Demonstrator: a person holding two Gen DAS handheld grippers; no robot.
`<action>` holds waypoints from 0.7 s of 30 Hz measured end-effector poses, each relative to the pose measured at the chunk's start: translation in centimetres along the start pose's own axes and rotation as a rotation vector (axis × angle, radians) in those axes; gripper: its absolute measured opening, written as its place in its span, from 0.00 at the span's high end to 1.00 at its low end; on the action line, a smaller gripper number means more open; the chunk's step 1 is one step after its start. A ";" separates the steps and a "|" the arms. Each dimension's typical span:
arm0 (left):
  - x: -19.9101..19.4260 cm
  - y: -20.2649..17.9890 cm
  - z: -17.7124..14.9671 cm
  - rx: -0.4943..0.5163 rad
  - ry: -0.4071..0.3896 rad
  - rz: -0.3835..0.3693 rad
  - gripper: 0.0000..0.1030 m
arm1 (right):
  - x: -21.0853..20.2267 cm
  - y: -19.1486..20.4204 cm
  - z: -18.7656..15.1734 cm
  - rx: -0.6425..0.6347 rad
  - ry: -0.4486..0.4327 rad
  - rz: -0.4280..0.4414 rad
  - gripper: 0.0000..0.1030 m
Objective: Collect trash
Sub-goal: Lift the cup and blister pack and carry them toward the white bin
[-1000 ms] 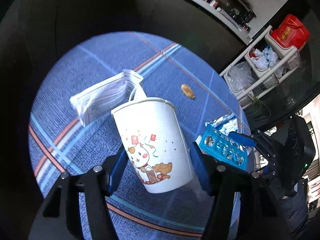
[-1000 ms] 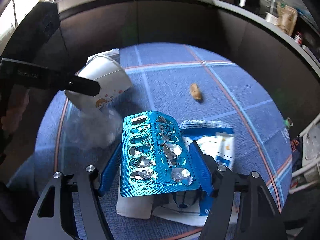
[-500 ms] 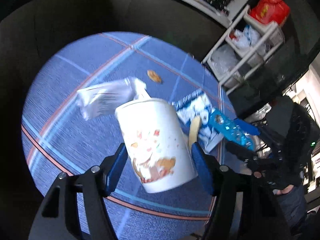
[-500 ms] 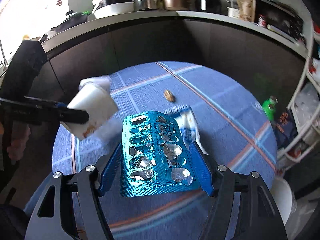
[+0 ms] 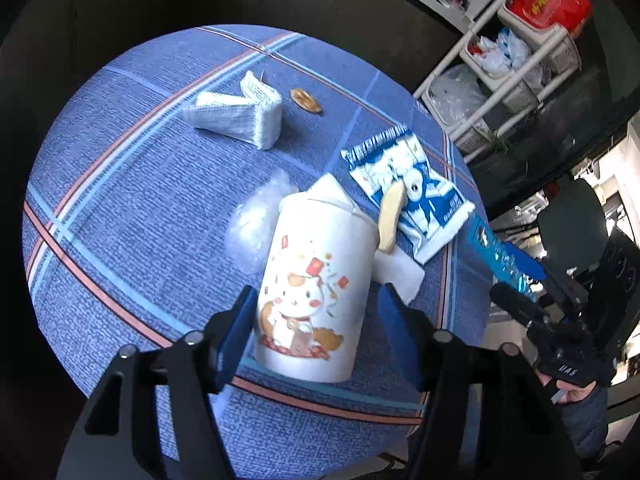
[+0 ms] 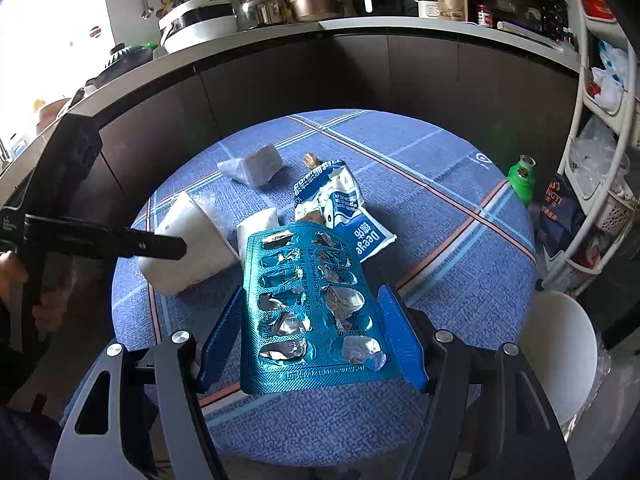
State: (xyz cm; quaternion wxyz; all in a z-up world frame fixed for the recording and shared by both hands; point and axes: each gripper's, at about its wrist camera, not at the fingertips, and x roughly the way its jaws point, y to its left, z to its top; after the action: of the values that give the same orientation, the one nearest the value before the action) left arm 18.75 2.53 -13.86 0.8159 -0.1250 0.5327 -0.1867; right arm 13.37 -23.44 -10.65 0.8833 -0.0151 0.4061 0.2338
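Observation:
My left gripper [image 5: 316, 316] is shut on a white paper cup [image 5: 316, 284] with a cartoon print, held above the round table; the cup also shows in the right wrist view [image 6: 192, 248]. My right gripper [image 6: 310, 320] is shut on a blue used blister pack [image 6: 312, 312], seen edge-on in the left wrist view [image 5: 500, 260]. On the blue tablecloth [image 5: 120, 208] lie a folded paper leaflet [image 5: 236, 114], a blue-white snack wrapper [image 5: 412, 196], a crumpled clear plastic film [image 5: 260, 216], a white tissue [image 6: 256, 224] and a small brown scrap [image 5: 306, 100].
A white bin with a liner [image 6: 560, 352] stands by the table's right edge. A green bottle [image 6: 522, 178] and a white storage rack [image 5: 508, 60] are at the right. A dark counter [image 6: 320, 52] with kitchen appliances runs behind.
Both grippers have risen and pulled back from the table with their loads. The cup now hangs upright over the tissue and the film; more of the table shows.

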 end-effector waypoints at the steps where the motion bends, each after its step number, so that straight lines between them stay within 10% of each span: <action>1: 0.2 -0.2 -0.2 0.007 0.004 0.009 0.40 | -0.2 -0.1 -0.2 0.005 -0.004 0.001 0.37; 7: 0.5 -1.5 -0.9 0.029 0.019 0.011 0.29 | -0.7 -0.4 -0.7 0.023 -0.009 0.002 0.37; 11: 1.0 -2.4 -1.5 0.075 0.048 0.028 0.53 | -0.9 -0.5 -0.9 0.030 -0.017 0.004 0.37; 21: -4.0 -5.1 -0.3 0.139 -0.045 0.020 0.53 | -1.9 -1.1 -1.3 0.054 -0.057 0.012 0.37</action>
State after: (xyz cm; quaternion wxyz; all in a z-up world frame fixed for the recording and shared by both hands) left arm 16.17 -0.30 -8.60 0.8363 -0.0670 0.5012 -0.2120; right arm 11.89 -25.41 -10.32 0.8931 0.0178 0.3870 0.2286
